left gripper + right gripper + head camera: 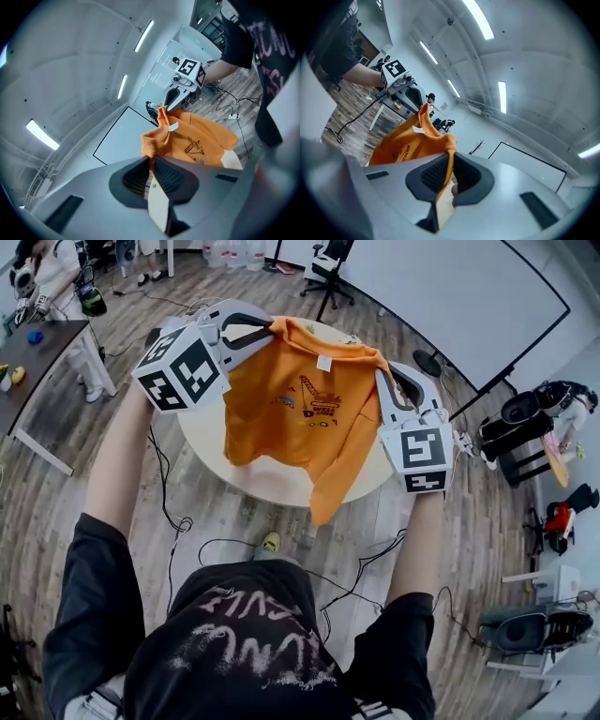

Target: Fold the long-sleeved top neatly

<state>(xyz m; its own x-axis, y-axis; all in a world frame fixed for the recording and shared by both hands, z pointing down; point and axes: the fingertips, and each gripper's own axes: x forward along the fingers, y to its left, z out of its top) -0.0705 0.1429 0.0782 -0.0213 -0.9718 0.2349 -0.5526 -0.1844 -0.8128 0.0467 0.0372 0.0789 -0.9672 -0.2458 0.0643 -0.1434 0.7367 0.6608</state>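
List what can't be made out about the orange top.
- Head view: print on the orange long-sleeved top, too small to read.
- Head view: whether its hem clears the round table; steep angle hides any gap.
- Gripper views: left hand-held gripper and right hand-held gripper bodies cover the top's lower part.

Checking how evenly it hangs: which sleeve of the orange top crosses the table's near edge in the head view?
The orange top's sleeve under the right gripper; the side under the left gripper ends over the table.
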